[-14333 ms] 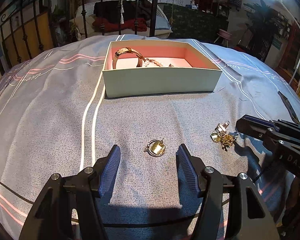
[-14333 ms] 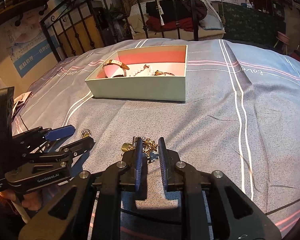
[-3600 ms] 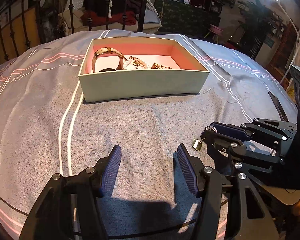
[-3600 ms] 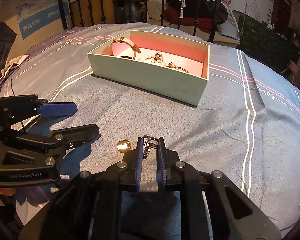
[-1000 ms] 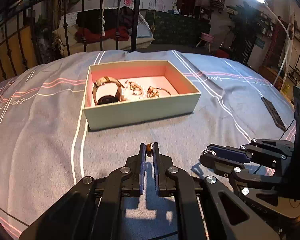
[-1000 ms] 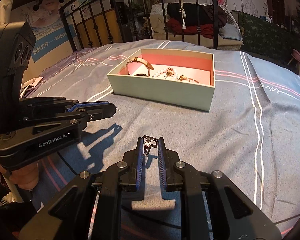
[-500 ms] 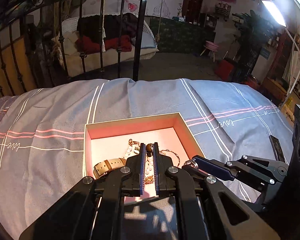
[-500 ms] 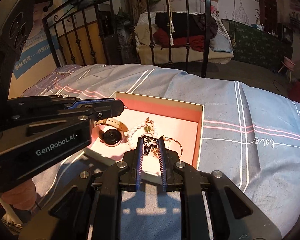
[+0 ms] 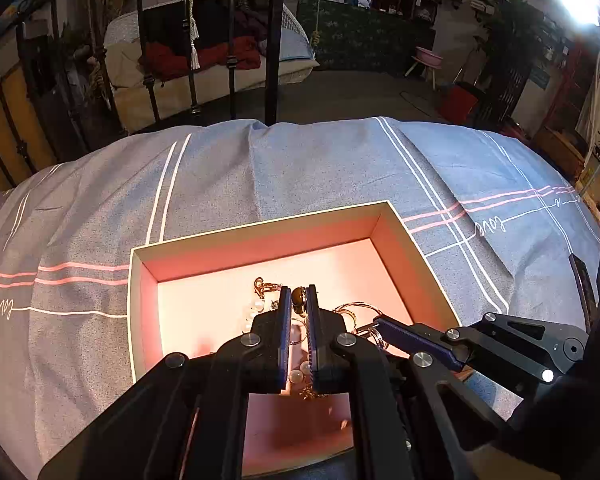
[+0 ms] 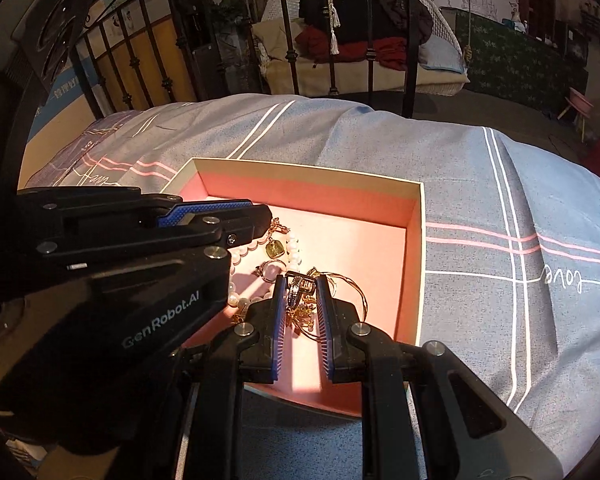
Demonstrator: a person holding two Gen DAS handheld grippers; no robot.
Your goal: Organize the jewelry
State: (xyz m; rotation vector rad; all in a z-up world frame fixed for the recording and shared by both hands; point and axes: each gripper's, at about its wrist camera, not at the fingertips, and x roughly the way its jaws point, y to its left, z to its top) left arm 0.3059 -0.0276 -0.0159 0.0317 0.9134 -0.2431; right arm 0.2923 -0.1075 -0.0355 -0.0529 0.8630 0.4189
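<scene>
A pale green box (image 9: 260,227) with a pink inside lies on the grey striped bedspread, and both grippers hang over it. My left gripper (image 9: 299,290) is shut on a small gold earring (image 9: 299,299). My right gripper (image 10: 301,279) is shut on a silver ring (image 10: 300,287). In the box (image 10: 308,168) lie a pearl strand (image 10: 292,246), a square gold pendant (image 10: 275,249) and a thin gold hoop (image 10: 360,292). The right gripper (image 9: 380,325) sits just right of the left one. The left gripper (image 10: 265,218) covers the box's left part.
The bedspread (image 9: 300,168) spreads around the box on all sides. A black iron bed rail (image 9: 274,40) stands beyond the far edge. A dark flat object (image 9: 580,280) lies on the bed at the right. Furniture with clothes sits behind the rail.
Both grippers have travelled forward, each still holding its piece. The box lay ahead of them a second ago and is now directly under their fingertips.
</scene>
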